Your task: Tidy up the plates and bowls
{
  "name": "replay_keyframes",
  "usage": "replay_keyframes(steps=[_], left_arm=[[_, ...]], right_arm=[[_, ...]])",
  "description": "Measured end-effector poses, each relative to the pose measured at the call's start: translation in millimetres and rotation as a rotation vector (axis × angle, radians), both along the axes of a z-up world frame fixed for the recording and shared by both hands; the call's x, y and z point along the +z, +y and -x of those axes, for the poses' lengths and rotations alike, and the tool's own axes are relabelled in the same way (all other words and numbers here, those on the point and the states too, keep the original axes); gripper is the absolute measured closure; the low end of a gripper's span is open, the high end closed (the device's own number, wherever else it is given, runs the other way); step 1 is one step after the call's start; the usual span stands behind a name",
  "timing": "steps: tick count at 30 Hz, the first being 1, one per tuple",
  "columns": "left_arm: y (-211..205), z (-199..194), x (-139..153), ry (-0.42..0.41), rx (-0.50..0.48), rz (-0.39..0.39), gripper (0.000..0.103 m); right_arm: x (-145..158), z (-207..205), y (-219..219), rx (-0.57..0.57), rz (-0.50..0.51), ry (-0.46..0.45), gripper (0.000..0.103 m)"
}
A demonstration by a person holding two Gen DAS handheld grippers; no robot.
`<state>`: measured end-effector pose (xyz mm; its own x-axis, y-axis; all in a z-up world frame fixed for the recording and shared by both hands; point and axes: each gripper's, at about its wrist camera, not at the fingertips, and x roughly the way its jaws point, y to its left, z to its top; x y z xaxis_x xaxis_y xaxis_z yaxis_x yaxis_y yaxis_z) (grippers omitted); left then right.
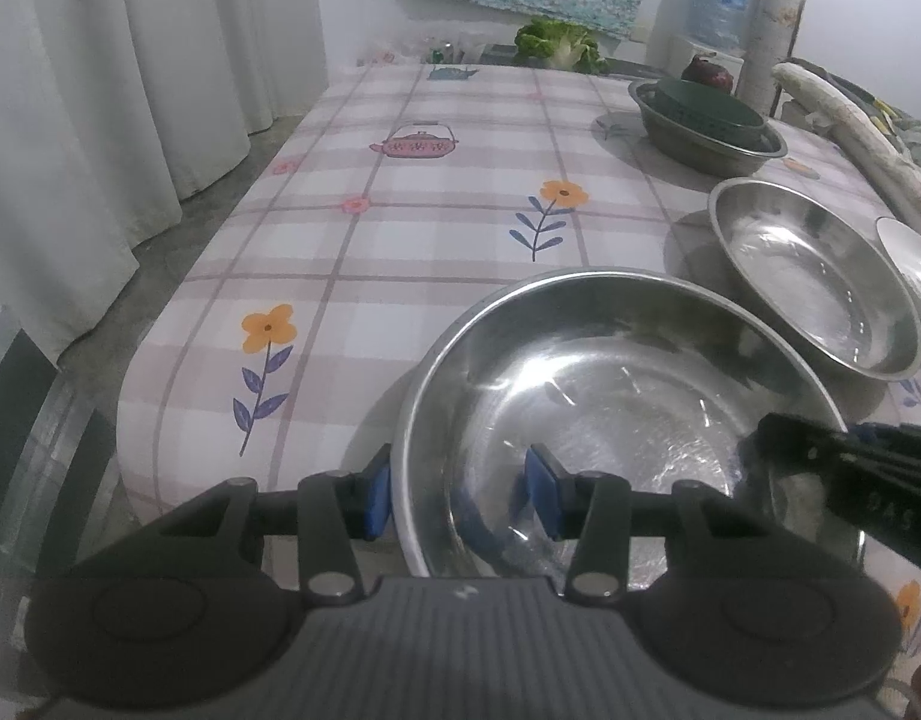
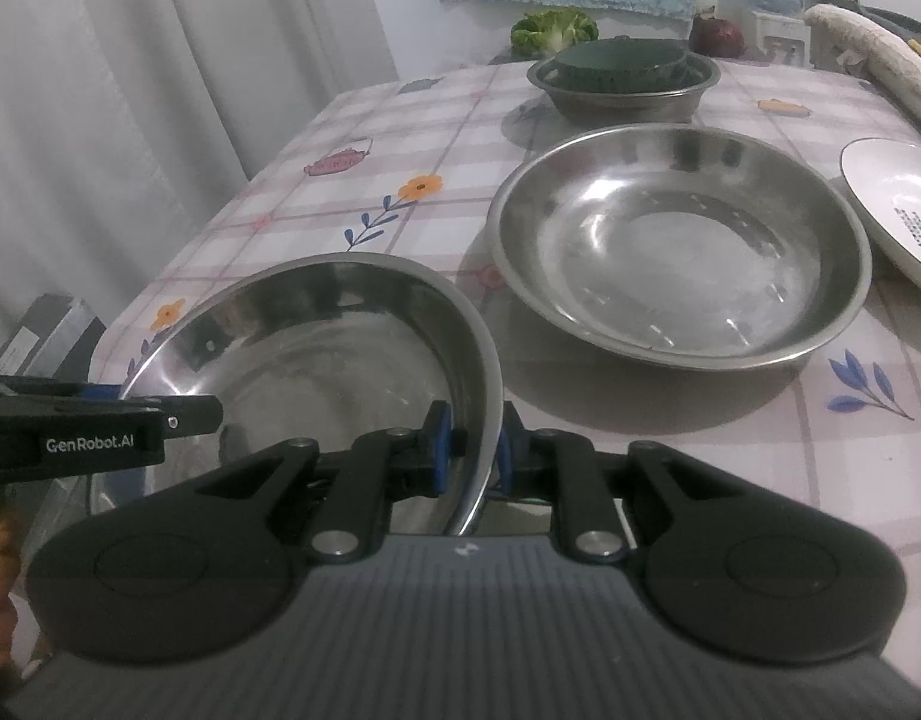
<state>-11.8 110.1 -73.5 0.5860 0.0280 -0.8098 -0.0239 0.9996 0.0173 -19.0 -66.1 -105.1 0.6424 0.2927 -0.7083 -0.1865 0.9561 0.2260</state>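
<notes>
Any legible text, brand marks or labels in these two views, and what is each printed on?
"GenRobot.AI": white print on the side of the left gripper body, seen from the right wrist.
Letters on the right gripper finger: too blurred to read.
Blue label on the water jug: unreadable.
Dark marks in the white plate: unreadable.

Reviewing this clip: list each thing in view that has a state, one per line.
Near steel bowl: upright, empty, rim held on two sides.
Left tool: straddling that rim, pads apart.
Right tool: shut on the rim.
Second steel bowl: upright, empty, free.
White plate: tilted.
Far steel bowl: holds green dishes.
</notes>
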Motion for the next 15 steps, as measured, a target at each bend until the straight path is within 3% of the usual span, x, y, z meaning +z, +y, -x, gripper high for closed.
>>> replay_keyframes(steps=[15], left_arm=[[-0.9, -4.1, -6.3, 0.034, 0.009, -0.009, 0.056]], right_arm=[[-1.0, 0.6, 1.1, 0.006, 0.008, -0.002, 0.086]])
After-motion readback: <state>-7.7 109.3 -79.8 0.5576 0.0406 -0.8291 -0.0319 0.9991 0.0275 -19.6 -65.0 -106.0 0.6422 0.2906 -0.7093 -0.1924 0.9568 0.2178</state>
